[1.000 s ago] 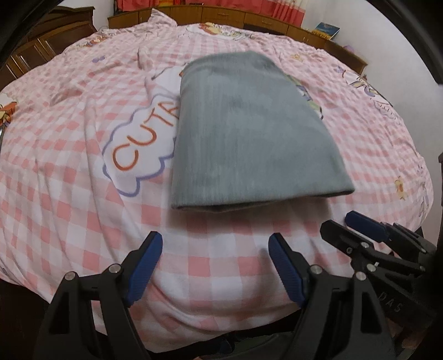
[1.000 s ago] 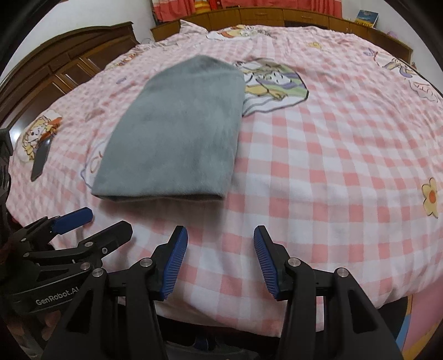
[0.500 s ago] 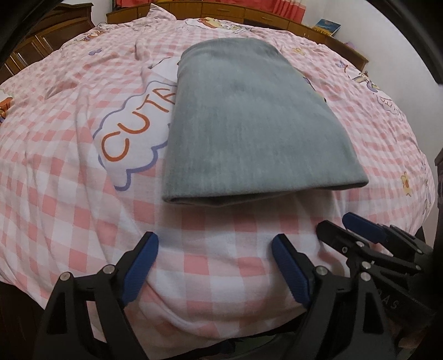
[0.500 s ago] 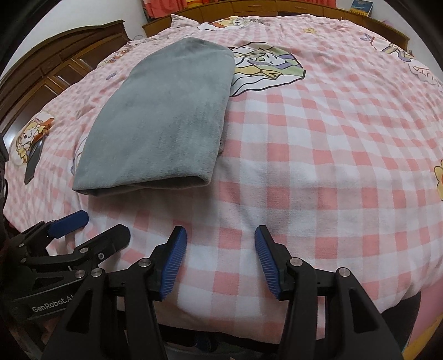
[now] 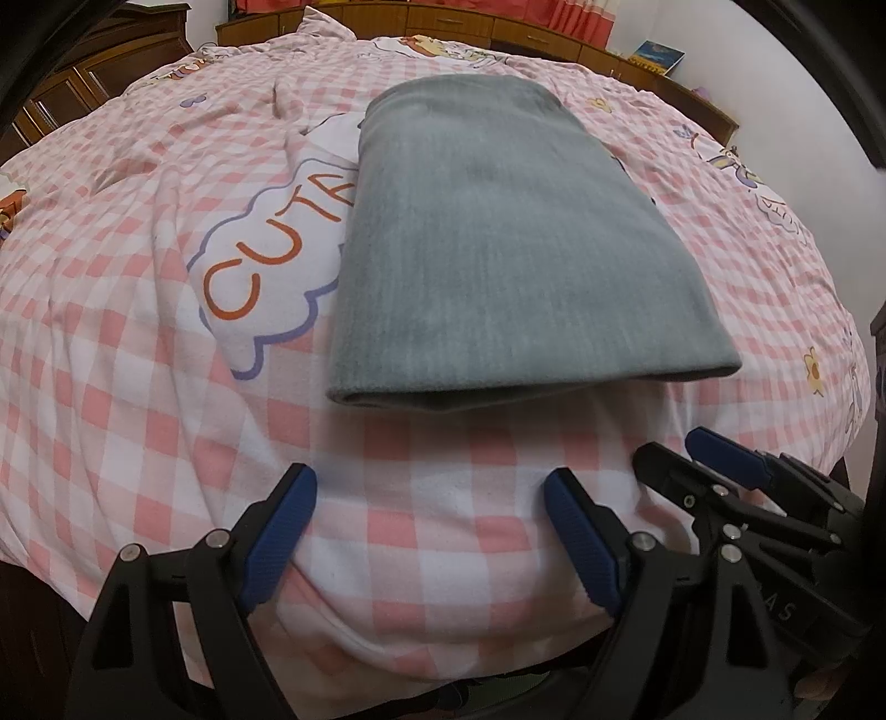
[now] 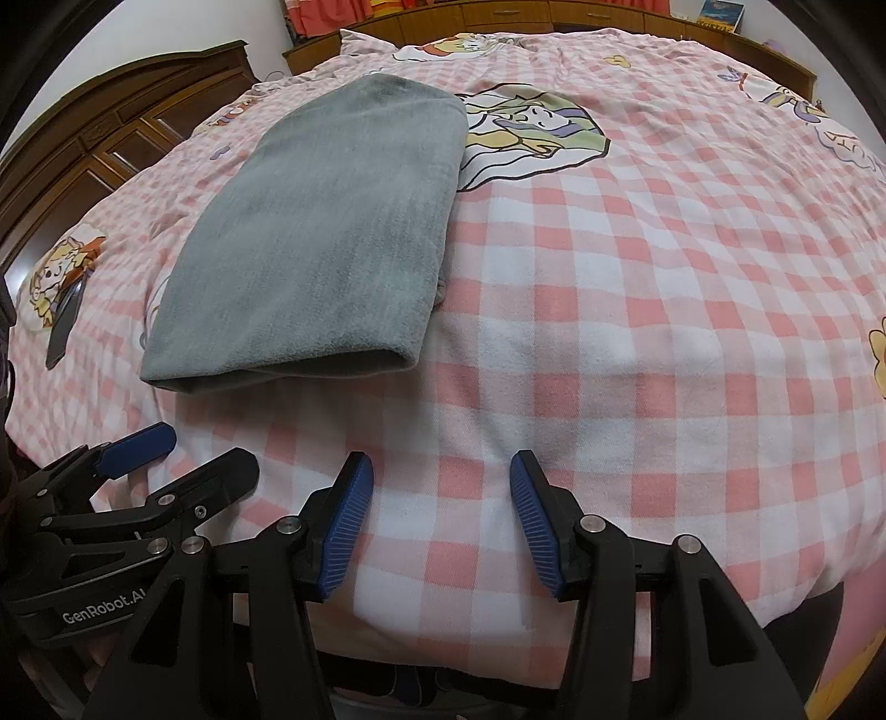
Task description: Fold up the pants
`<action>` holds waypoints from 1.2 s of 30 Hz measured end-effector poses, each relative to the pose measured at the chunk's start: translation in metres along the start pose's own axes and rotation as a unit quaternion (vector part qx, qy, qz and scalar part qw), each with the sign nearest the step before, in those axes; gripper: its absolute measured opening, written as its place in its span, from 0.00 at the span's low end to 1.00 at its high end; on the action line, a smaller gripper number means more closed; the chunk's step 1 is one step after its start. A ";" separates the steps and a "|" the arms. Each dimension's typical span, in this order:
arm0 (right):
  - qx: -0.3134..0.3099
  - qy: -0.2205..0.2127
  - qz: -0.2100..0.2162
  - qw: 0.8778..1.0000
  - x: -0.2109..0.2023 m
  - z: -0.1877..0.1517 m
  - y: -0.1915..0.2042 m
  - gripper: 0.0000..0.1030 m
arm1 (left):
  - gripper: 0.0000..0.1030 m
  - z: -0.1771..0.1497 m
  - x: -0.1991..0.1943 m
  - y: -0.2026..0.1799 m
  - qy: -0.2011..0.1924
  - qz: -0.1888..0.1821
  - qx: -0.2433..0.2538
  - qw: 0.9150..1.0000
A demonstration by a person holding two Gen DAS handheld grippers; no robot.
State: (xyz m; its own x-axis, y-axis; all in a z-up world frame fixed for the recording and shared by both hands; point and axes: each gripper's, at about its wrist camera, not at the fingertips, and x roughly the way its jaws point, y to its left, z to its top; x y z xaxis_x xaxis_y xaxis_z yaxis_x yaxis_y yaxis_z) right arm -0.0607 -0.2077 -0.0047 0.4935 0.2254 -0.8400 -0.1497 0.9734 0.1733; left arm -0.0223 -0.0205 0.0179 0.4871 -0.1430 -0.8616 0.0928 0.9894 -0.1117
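The grey pants (image 5: 498, 249) lie folded into a long flat rectangle on the pink checked bedspread (image 5: 138, 387), with the folded edge nearest me. They also show in the right wrist view (image 6: 326, 238). My left gripper (image 5: 429, 498) is open and empty, just short of the near folded edge. My right gripper (image 6: 442, 482) is open and empty, to the right of the pants' near right corner. Each gripper shows in the other's view, the right one (image 5: 681, 454) and the left one (image 6: 194, 448).
The bed fills both views. A dark wooden wardrobe (image 6: 111, 149) stands to the left. A low wooden cabinet (image 5: 498, 33) runs along the far wall, with a book (image 5: 656, 55) on it. A dark flat object (image 6: 61, 321) lies on the bed's left side.
Both grippers have moved forward over the bed towards the near folded edge of the pants. The pants have not moved. Both grippers stay open.
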 end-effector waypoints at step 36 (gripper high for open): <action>-0.006 0.002 -0.010 1.000 0.003 0.001 0.001 0.51 | 0.85 -0.003 0.000 -0.002 0.001 -0.006 0.003 1.000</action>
State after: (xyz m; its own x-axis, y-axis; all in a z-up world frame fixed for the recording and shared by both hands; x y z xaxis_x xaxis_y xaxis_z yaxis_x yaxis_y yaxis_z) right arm -0.0586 -0.2056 -0.0065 0.4932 0.2056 -0.8452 -0.1503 0.9772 0.1500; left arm -0.0251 -0.0221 0.0167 0.4842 -0.1554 -0.8610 0.1042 0.9873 -0.1196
